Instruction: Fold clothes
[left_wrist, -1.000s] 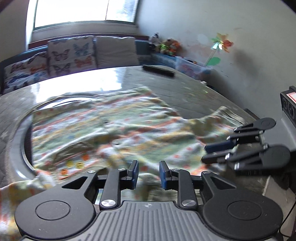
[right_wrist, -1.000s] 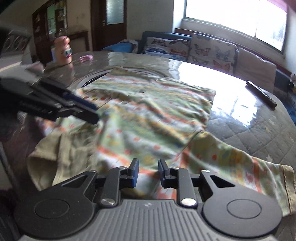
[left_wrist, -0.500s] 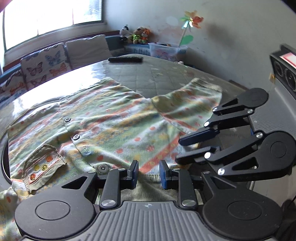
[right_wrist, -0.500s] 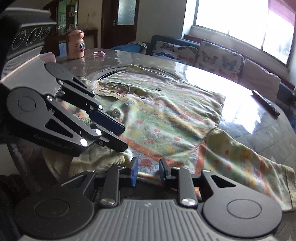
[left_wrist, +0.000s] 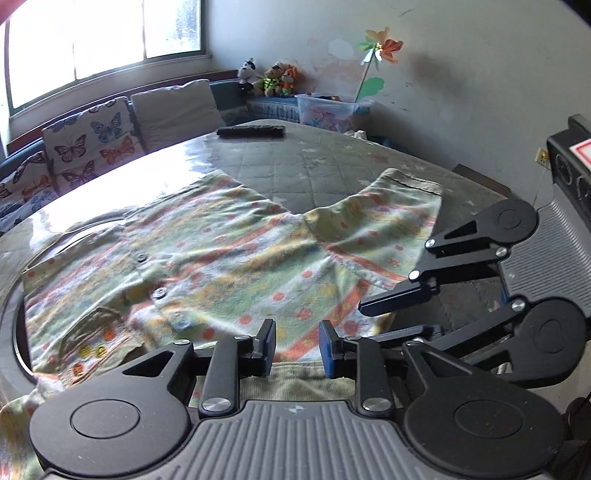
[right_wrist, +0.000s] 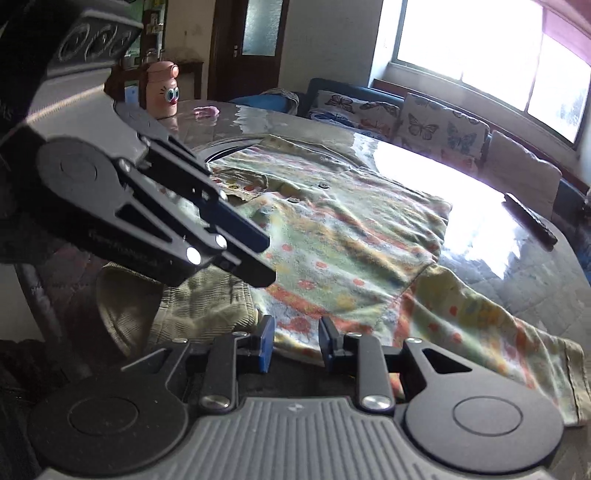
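Observation:
A child's green shirt (left_wrist: 229, 266) with orange and yellow stripes, buttons and a small chest pocket lies spread flat on the round table; it also shows in the right wrist view (right_wrist: 354, 251). Its ribbed olive collar (right_wrist: 207, 306) faces me at the near edge. My left gripper (left_wrist: 297, 349) is open and empty just above the collar. My right gripper (right_wrist: 295, 349) is open and empty over the near shoulder. Each gripper shows in the other's view, the right one (left_wrist: 373, 321) at right and the left one (right_wrist: 255, 258) at left, both close together.
A black remote (left_wrist: 251, 131) lies on the far side of the quilted table (left_wrist: 332, 170). A pink cartoon bottle (right_wrist: 162, 90) stands at the table's far left. A sofa with butterfly cushions (left_wrist: 88, 144) sits under the window. A toy bin (left_wrist: 332, 110) stands by the wall.
Both grippers have pulled back towards the near edge and risen a little, with the shirt now lying flat and smooth. Their jaws stay open and empty.

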